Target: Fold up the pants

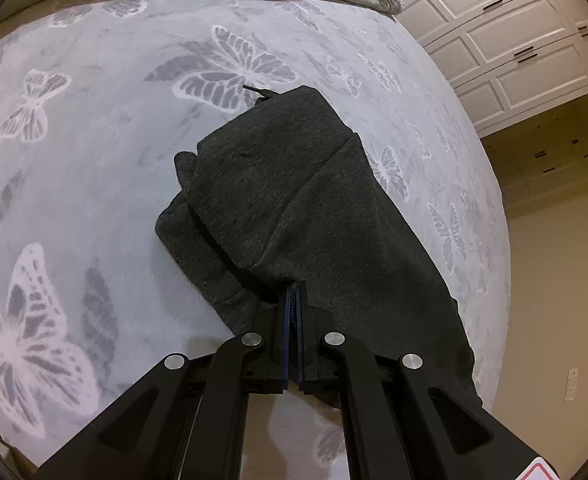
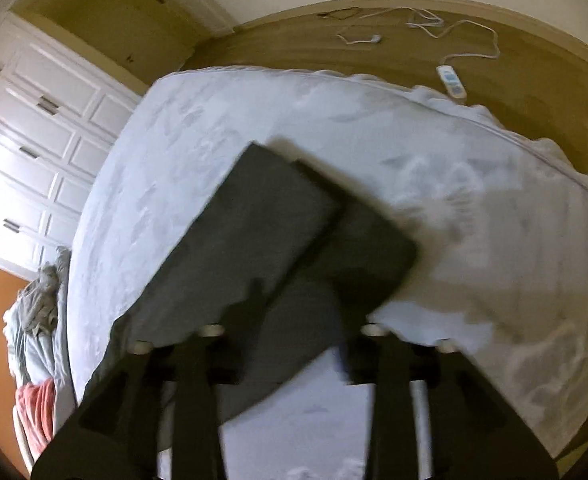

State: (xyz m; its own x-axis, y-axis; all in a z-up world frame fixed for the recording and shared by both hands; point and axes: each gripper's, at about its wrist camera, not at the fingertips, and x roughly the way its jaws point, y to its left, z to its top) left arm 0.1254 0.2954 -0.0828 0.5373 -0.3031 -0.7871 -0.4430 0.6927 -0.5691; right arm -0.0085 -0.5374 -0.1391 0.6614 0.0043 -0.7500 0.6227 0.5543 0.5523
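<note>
- dark grey pants (image 2: 278, 232) lie folded in layers on a pale blanket (image 2: 474, 240); the view is blurred
- right gripper (image 2: 298, 320) sits low in the view, its jaws apart over the near edge of the pants; whether the fingers touch the cloth cannot be told
- white panelled cabinets (image 2: 34, 140) at left; white cords and a remote (image 2: 452, 82) on the brown floor (image 2: 294, 40) beyond
</note>
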